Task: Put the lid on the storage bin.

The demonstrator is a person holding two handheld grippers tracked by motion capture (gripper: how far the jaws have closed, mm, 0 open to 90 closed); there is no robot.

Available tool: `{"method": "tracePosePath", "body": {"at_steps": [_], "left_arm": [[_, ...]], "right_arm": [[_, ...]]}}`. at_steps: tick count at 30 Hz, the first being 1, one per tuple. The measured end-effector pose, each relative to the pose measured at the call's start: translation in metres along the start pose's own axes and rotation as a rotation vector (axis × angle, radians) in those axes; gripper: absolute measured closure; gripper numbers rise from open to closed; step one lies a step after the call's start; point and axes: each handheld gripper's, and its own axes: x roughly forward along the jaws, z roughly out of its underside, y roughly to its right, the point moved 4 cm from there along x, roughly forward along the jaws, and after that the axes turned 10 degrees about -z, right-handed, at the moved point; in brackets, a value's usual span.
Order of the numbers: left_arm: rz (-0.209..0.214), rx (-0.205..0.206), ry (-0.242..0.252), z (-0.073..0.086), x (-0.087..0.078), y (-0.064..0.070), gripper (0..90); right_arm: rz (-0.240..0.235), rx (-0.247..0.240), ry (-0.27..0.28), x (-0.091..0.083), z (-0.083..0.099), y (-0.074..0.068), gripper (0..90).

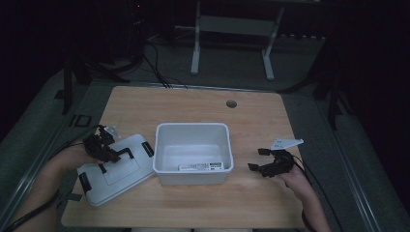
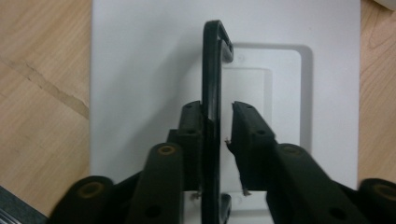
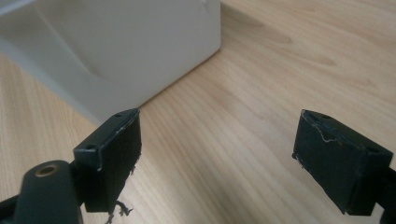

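Note:
A white lid (image 1: 116, 176) with black clips lies on the table to the left of an open white box (image 1: 192, 126). My left gripper (image 1: 118, 153) hovers over the lid. In the left gripper view its jaws straddle the lid's thin black handle (image 2: 212, 70), which stands on edge above the lid (image 2: 140, 70). One jaw touches the handle and the other stands a narrow gap off, so the left gripper (image 2: 217, 109) is barely open. My right gripper (image 1: 257, 159) rests open just right of the box, with bare wood between its pads (image 3: 217, 135); the box's corner (image 3: 130, 46) is close ahead.
A small label or card (image 1: 200, 166) lies at the near inner wall of the box. A round cable hole (image 1: 231, 103) sits near the table's far edge. Dark floor, cables and a stand's legs (image 1: 196, 53) lie beyond the table.

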Motion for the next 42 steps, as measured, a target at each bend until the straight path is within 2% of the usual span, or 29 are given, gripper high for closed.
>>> {"method": "tracePosePath", "body": {"at_steps": [1,2,3,10,13,16,17,19,20,21,23,25,27,28,29,30,31,32,34,39,41,42], "left_arm": [[0.018,-0.006,0.001,0.0,0.0,0.0,80.9],[0.018,-0.006,0.001,0.0,0.0,0.0,81.5],[0.041,0.003,0.0,0.0,0.0,0.002,82.2],[0.03,0.029,-0.011,0.0,-0.005,0.003,83.4],[0.017,0.026,-0.001,0.002,-0.017,0.0,83.4],[0.007,0.025,-0.002,0.003,-0.022,-0.001,83.4],[-0.009,0.017,0.013,0.004,-0.036,-0.004,83.4],[-0.02,0.021,0.029,0.006,-0.047,-0.005,83.4],[-0.02,0.021,0.029,0.006,-0.047,-0.005,83.4],[-0.032,0.027,0.038,0.007,-0.059,-0.006,83.4],[-0.039,0.026,0.041,0.007,-0.065,-0.007,83.4],[-0.045,0.037,0.057,0.008,-0.083,-0.008,83.4],[-0.047,0.044,0.063,0.008,-0.089,-0.009,83.4],[-0.06,0.04,0.075,0.007,-0.1,-0.01,83.4],[-0.06,0.04,0.075,0.007,-0.1,-0.01,83.4],[-0.072,0.036,0.093,0.003,-0.112,-0.011,83.4],[-0.072,0.036,0.093,0.003,-0.112,-0.011,83.5],[-0.082,0.046,0.107,-0.002,-0.122,-0.01,83.5],[-0.081,0.046,0.115,-0.005,-0.127,-0.009,83.5],[-0.083,0.078,0.171,-0.024,-0.144,-0.005,83.4],[-0.078,0.113,0.171,-0.038,-0.145,0.0,83.5],[-0.078,0.113,0.171,-0.038,-0.145,0.0,83.5]], "right_arm": [[0.006,0.002,-0.004,0.0,0.005,0.0,14.9],[0.006,0.002,-0.004,0.0,0.005,0.0,14.9],[0.007,0.011,-0.005,-0.001,0.009,0.0,14.9],[0.01,0.047,0.016,-0.005,0.018,0.003,14.9],[0.007,0.05,0.015,-0.005,0.022,0.002,14.9],[0.007,0.052,0.013,-0.005,0.023,0.002,14.9],[0.01,0.058,0.021,-0.006,0.024,0.002,14.9],[0.008,0.06,0.026,-0.006,0.025,0.002,14.9],[0.008,0.06,0.026,-0.006,0.025,0.002,14.9],[0.008,0.061,0.024,-0.006,0.026,0.002,14.9],[0.008,0.064,0.019,-0.007,0.027,0.002,14.9],[0.008,0.06,0.015,-0.007,0.027,0.002,14.9],[0.008,0.06,0.016,-0.007,0.028,0.001,14.9],[0.007,0.058,0.017,-0.007,0.028,0.001,14.9],[0.007,0.061,0.019,-0.007,0.028,0.001,14.9],[0.008,0.064,0.02,-0.007,0.028,0.002,14.9],[0.008,0.064,0.02,-0.007,0.028,0.002,14.9],[0.007,0.065,0.022,-0.007,0.029,0.002,14.9],[0.007,0.065,0.019,-0.007,0.029,0.001,14.9],[0.002,0.064,0.023,-0.006,0.029,0.001,14.9],[0.0,0.067,0.025,-0.006,0.029,0.001,14.9],[0.0,0.067,0.025,-0.006,0.029,0.001,14.9]]}}
